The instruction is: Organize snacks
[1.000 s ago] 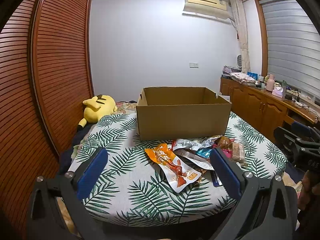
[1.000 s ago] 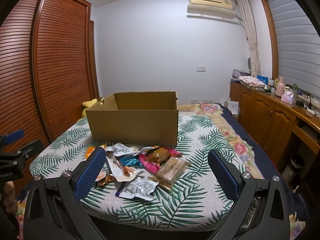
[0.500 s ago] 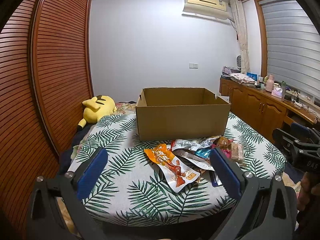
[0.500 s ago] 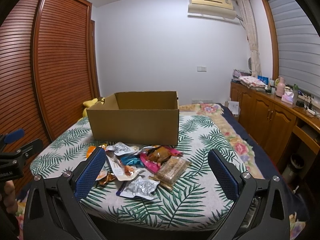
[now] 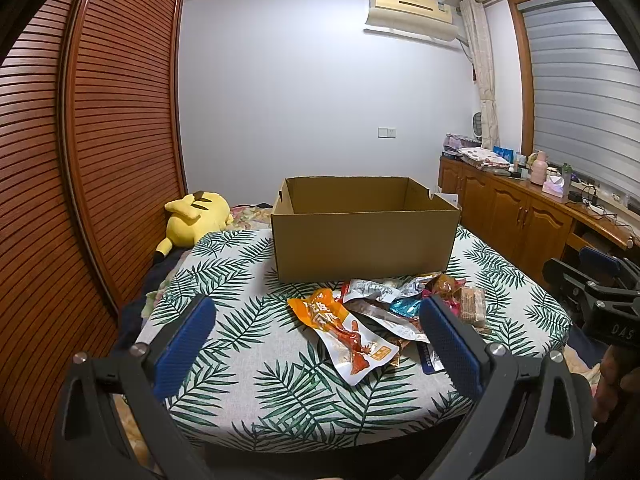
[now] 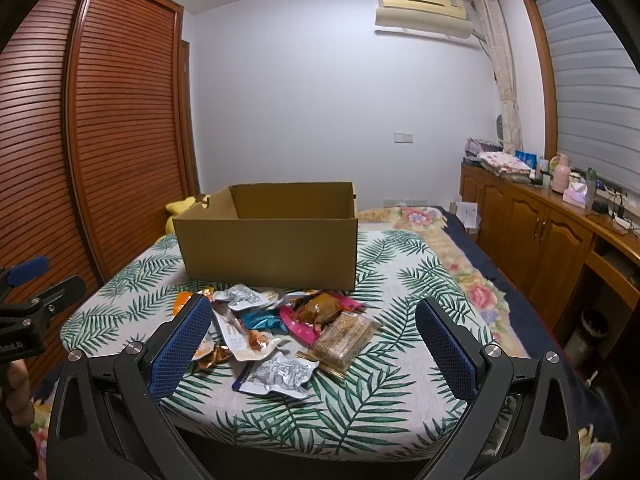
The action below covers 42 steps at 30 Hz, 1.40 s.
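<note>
Hovering wide open, the left gripper (image 5: pixel 318 322) faces snack packets (image 5: pixel 384 312) near the table's (image 5: pixel 240 280) front edge, before the cardboard box (image 5: pixel 364 236). Right view: right gripper (image 6: pixel 314 322) equally wide, empty; packet writing unreadable.

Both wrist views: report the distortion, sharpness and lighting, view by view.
Left wrist view: strong fisheye, the wardrobe bows, corners are vignetted black; the cardboard box and orange snack packet are sharp under even, dim indoor light. Right wrist view: same bowing and dark corners; mild glare on the silver packet; no motion blur.
</note>
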Each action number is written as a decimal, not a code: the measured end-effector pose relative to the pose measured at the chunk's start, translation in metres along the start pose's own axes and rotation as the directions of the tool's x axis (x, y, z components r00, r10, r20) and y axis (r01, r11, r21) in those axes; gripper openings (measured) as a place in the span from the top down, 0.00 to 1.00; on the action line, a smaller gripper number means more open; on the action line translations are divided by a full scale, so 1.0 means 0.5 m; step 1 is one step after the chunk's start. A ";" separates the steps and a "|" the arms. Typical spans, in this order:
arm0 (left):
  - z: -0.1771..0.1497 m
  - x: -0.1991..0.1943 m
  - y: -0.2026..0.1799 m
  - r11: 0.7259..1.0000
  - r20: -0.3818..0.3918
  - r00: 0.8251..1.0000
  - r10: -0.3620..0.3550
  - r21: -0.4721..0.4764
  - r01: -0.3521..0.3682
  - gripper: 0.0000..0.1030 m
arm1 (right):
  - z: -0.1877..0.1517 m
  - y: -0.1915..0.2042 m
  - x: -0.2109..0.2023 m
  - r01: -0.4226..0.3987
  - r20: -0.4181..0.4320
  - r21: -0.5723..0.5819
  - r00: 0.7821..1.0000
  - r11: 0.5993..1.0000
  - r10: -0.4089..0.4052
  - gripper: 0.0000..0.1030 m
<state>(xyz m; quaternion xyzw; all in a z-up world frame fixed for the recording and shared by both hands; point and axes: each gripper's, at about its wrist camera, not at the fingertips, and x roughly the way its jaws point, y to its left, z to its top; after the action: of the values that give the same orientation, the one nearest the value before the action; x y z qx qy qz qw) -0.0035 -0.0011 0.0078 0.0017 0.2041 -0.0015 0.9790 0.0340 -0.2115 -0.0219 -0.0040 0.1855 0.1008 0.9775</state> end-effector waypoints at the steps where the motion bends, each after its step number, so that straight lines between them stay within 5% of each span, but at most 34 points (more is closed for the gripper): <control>1: 0.000 0.000 0.000 1.000 0.000 1.000 0.000 0.000 0.000 0.00 | 0.000 -0.001 0.000 0.000 0.000 0.000 1.000 1.000 0.000 0.00; 22: -0.009 0.014 0.000 1.000 -0.010 1.000 -0.001 -0.004 0.001 0.00 | -0.009 0.003 0.002 -0.006 -0.013 -0.006 1.000 1.000 0.006 0.00; 33: -0.037 0.088 -0.012 0.999 -0.117 0.993 -0.035 0.009 0.036 0.00 | -0.034 -0.016 0.042 -0.055 -0.089 -0.015 0.995 0.998 0.053 0.01; 42: -0.055 0.184 -0.003 0.998 -0.208 0.976 -0.059 -0.003 0.059 0.01 | -0.068 -0.047 0.129 -0.123 -0.218 -0.018 0.969 0.992 0.116 0.10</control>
<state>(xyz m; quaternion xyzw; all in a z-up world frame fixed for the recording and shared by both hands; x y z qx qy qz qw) 0.0698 -0.0028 -0.0541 -0.0027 0.3054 -0.0307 0.9517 0.0852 -0.2235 -0.0775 -0.0192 0.2891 0.1612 0.9434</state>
